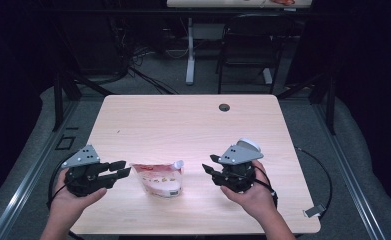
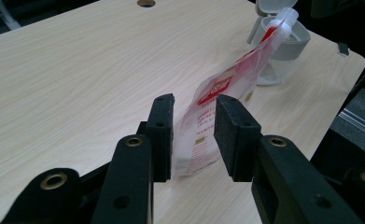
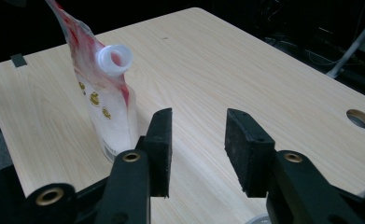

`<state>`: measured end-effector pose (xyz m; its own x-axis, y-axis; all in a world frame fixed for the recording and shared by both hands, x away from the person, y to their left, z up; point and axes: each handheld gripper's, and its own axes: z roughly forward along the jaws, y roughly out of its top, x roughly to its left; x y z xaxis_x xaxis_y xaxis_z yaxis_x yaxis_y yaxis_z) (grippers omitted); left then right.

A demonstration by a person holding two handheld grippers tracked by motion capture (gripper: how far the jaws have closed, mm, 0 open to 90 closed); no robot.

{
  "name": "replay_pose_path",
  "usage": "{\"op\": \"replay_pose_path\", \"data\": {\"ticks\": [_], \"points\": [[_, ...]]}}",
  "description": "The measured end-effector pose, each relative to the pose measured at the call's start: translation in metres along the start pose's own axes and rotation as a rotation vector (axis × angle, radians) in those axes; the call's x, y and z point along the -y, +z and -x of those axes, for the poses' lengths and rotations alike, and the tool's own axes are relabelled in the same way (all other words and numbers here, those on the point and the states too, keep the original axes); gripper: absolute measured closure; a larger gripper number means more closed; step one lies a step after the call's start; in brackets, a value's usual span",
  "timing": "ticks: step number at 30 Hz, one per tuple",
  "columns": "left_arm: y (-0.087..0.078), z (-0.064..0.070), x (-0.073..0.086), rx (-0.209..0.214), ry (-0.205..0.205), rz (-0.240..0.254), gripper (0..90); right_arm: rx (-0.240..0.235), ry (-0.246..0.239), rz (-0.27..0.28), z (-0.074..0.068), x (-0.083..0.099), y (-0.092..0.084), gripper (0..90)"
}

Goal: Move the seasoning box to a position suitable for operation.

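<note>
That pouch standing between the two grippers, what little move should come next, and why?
Probably close the left gripper gently on the pouch. In the left gripper view the pouch's lower edge sits between the pads, which do not seem to press it yet. Its spout is open and uncapped, and the right gripper has nothing between its jaws, so a steady hold seems wise first.
</note>
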<state>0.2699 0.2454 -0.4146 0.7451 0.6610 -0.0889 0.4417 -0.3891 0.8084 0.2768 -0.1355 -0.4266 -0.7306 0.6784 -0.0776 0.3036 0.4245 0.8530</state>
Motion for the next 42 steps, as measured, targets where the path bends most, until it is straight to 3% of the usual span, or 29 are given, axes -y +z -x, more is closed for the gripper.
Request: {"op": "replay_pose_path", "data": {"ticks": [4,9,16,19,27,42], "points": [[0.004,0.001,0.001,0.002,0.002,-0.012,67.4,-0.031,-0.001,-0.004,-0.003,-0.004,0.002,68.1],[0.009,-0.002,0.003,0.007,-0.009,-0.015,68.2,-0.033,-0.026,-0.012,-0.007,-0.004,0.008,71.7],[0.015,-0.004,0.004,0.014,-0.014,-0.014,70.8,-0.094,-0.025,-0.007,-0.013,-0.004,0.020,76.4],[0.016,-0.003,0.003,0.013,-0.011,-0.007,72.6,-0.133,-0.025,-0.016,-0.017,-0.007,0.026,75.7],[0.018,-0.002,0.002,0.018,-0.013,-0.007,74.9,-0.184,-0.012,-0.015,-0.023,-0.012,0.040,72.4],[0.020,-0.001,0.002,0.012,0.005,-0.006,80.7,-0.226,0.021,0.010,-0.025,-0.014,0.051,69.7]]}}
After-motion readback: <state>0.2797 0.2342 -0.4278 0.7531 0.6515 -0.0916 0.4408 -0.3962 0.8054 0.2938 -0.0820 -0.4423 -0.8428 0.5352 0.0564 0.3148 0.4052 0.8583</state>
